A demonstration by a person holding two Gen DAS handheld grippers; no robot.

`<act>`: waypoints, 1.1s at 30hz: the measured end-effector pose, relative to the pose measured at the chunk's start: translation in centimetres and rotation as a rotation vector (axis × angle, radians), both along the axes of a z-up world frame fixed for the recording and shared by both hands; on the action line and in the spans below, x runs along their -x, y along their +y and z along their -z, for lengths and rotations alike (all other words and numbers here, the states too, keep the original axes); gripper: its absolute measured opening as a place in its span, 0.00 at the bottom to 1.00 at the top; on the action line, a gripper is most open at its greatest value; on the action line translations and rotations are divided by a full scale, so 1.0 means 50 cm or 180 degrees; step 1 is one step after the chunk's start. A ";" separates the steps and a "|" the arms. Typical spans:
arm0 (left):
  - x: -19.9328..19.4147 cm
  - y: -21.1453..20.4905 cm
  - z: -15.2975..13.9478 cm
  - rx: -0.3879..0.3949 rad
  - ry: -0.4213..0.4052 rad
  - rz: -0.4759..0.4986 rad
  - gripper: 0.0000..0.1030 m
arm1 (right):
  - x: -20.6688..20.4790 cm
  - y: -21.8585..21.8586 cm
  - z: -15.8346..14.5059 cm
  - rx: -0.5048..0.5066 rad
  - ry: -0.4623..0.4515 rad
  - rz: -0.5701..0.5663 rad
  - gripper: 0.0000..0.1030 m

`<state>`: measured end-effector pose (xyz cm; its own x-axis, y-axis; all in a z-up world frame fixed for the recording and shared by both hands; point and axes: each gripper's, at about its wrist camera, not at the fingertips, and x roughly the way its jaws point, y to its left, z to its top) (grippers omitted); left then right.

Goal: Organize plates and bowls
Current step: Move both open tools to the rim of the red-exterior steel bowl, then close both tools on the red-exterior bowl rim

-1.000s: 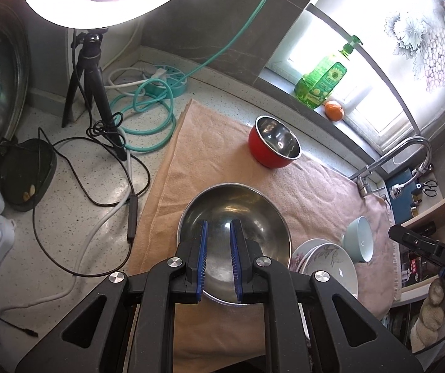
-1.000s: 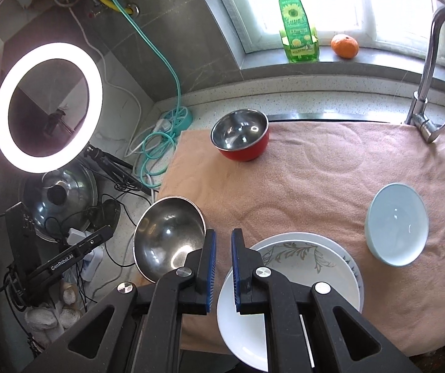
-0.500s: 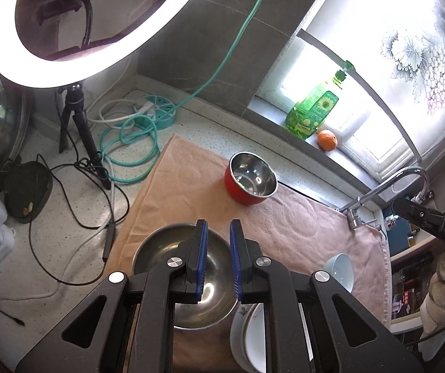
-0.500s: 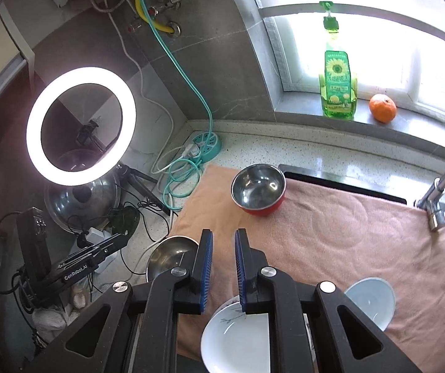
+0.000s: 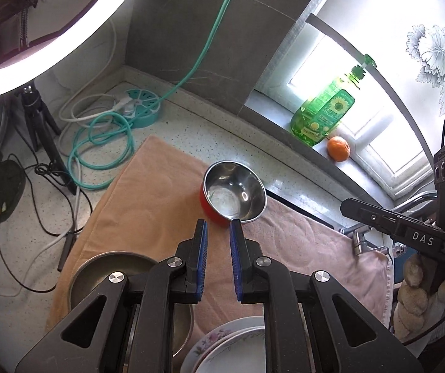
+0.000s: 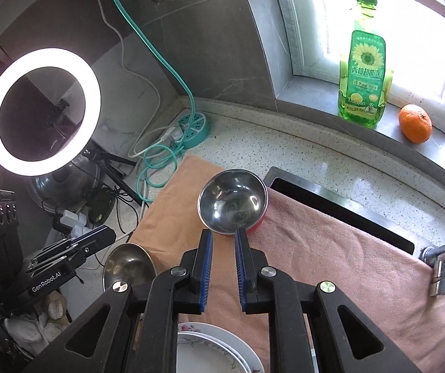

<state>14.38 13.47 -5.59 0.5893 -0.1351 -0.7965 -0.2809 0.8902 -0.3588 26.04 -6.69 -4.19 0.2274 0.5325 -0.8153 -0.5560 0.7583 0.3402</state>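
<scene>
A red bowl with a steel inside [image 5: 234,194] stands on the pink towel [image 5: 147,205]; it also shows in the right wrist view [image 6: 232,201]. My left gripper [image 5: 218,225] is open and empty, above the towel just short of the red bowl. My right gripper [image 6: 223,235] is open and empty, also just short of that bowl. A large steel bowl [image 5: 98,276] sits at the towel's near left corner, also seen in the right wrist view [image 6: 128,264]. Stacked flowered plates [image 5: 222,348] lie below both grippers, partly hidden in the right wrist view [image 6: 210,351].
A lit ring light [image 6: 40,110] on a tripod [image 5: 43,124], a teal power strip [image 6: 192,127] and coiled cables [image 5: 98,143] crowd the counter at left. A green soap bottle [image 6: 365,84] and an orange [image 6: 415,123] stand on the sill. A tap [image 6: 442,264] is at right.
Both grippers have risen and tilted up toward the red bowl. The steel bowl and plates have slid to the bottom of each view. The pale blue bowl has left view.
</scene>
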 end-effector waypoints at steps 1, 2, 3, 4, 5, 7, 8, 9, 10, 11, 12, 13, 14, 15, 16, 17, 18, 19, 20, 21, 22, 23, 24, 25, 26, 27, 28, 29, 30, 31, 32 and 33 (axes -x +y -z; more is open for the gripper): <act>-0.010 -0.003 0.004 -0.0007 0.0022 -0.0013 0.12 | -0.010 0.003 0.010 0.0017 0.0016 -0.0013 0.13; -0.017 -0.005 0.010 0.0007 0.0046 -0.0025 0.12 | -0.020 0.005 0.020 0.0025 0.0039 -0.0021 0.13; -0.026 -0.006 0.016 0.0035 0.0070 -0.0043 0.12 | -0.030 0.005 0.030 0.0028 0.0065 -0.0030 0.13; -0.035 -0.008 0.022 0.0048 0.0093 -0.0054 0.12 | -0.037 0.007 0.039 0.0035 0.0086 -0.0035 0.13; -0.043 -0.008 0.028 0.0048 0.0122 -0.0062 0.12 | -0.046 0.008 0.048 0.0042 0.0105 -0.0037 0.13; -0.060 -0.007 0.042 0.0084 0.0184 -0.0084 0.12 | -0.065 0.011 0.065 0.0041 0.0160 -0.0042 0.13; -0.067 -0.006 0.050 0.0120 0.0215 -0.0098 0.12 | -0.074 0.014 0.072 0.0038 0.0190 -0.0049 0.13; -0.075 -0.005 0.056 0.0132 0.0240 -0.0106 0.12 | -0.082 0.016 0.081 0.0039 0.0215 -0.0054 0.13; -0.082 -0.005 0.062 0.0124 0.0264 -0.0118 0.12 | -0.090 0.019 0.090 0.0050 0.0234 -0.0060 0.13; -0.088 -0.004 0.067 0.0117 0.0286 -0.0133 0.12 | -0.097 0.024 0.097 0.0066 0.0247 -0.0072 0.13; -0.095 -0.003 0.073 0.0124 0.0309 -0.0139 0.12 | -0.103 0.028 0.105 0.0079 0.0262 -0.0082 0.13; -0.102 -0.003 0.079 0.0124 0.0330 -0.0149 0.12 | -0.111 0.033 0.113 0.0090 0.0281 -0.0091 0.13; -0.108 -0.002 0.083 0.0115 0.0342 -0.0165 0.12 | -0.118 0.037 0.119 0.0098 0.0300 -0.0097 0.13; -0.114 0.000 0.088 0.0110 0.0356 -0.0176 0.12 | -0.125 0.041 0.127 0.0106 0.0320 -0.0101 0.13; -0.121 0.001 0.093 0.0114 0.0372 -0.0182 0.12 | -0.132 0.045 0.135 0.0110 0.0338 -0.0103 0.13; -0.128 0.002 0.099 0.0125 0.0393 -0.0194 0.12 | -0.139 0.048 0.143 0.0111 0.0359 -0.0106 0.13; -0.134 0.004 0.106 0.0139 0.0414 -0.0205 0.12 | -0.146 0.051 0.150 0.0114 0.0380 -0.0105 0.13; -0.140 0.007 0.112 0.0157 0.0435 -0.0214 0.12 | -0.152 0.053 0.158 0.0117 0.0400 -0.0099 0.13; -0.146 0.010 0.119 0.0181 0.0458 -0.0230 0.12 | -0.158 0.055 0.166 0.0120 0.0420 -0.0095 0.13; -0.152 0.012 0.127 0.0211 0.0479 -0.0242 0.12 | -0.164 0.058 0.173 0.0123 0.0440 -0.0094 0.13; -0.157 0.014 0.134 0.0227 0.0501 -0.0253 0.12 | -0.169 0.060 0.181 0.0130 0.0458 -0.0086 0.13; -0.161 0.015 0.140 0.0227 0.0520 -0.0255 0.12 | -0.175 0.062 0.189 0.0143 0.0473 -0.0076 0.13; -0.166 0.015 0.145 0.0215 0.0542 -0.0257 0.12 | -0.180 0.064 0.195 0.0156 0.0480 -0.0070 0.13; -0.170 0.016 0.150 0.0206 0.0559 -0.0262 0.12 | -0.183 0.066 0.200 0.0169 0.0481 -0.0067 0.13; -0.173 0.017 0.155 0.0203 0.0573 -0.0268 0.12 | -0.187 0.067 0.205 0.0181 0.0486 -0.0062 0.13; -0.177 0.017 0.158 0.0205 0.0581 -0.0263 0.12 | -0.190 0.069 0.210 0.0188 0.0495 -0.0057 0.13; -0.181 0.017 0.162 0.0201 0.0588 -0.0256 0.12 | -0.193 0.070 0.214 0.0195 0.0501 -0.0052 0.13; -0.185 0.017 0.164 0.0192 0.0591 -0.0256 0.12 | -0.196 0.072 0.219 0.0204 0.0506 -0.0050 0.13; -0.188 0.016 0.167 0.0187 0.0600 -0.0249 0.12 | -0.199 0.074 0.223 0.0212 0.0511 -0.0049 0.13; -0.192 0.016 0.170 0.0190 0.0612 -0.0239 0.12 | -0.201 0.077 0.226 0.0222 0.0514 -0.0042 0.13; -0.196 0.015 0.173 0.0185 0.0625 -0.0231 0.12 | -0.204 0.079 0.230 0.0226 0.0522 -0.0035 0.13; -0.199 0.015 0.176 0.0174 0.0637 -0.0223 0.12 | -0.208 0.080 0.233 0.0225 0.0535 -0.0027 0.13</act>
<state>24.33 14.19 -14.39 0.4298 -0.1454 -0.8912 -0.4118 0.8468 -0.3368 36.41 -2.69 -15.86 0.0806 0.4738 -0.8769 -0.5022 0.7792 0.3749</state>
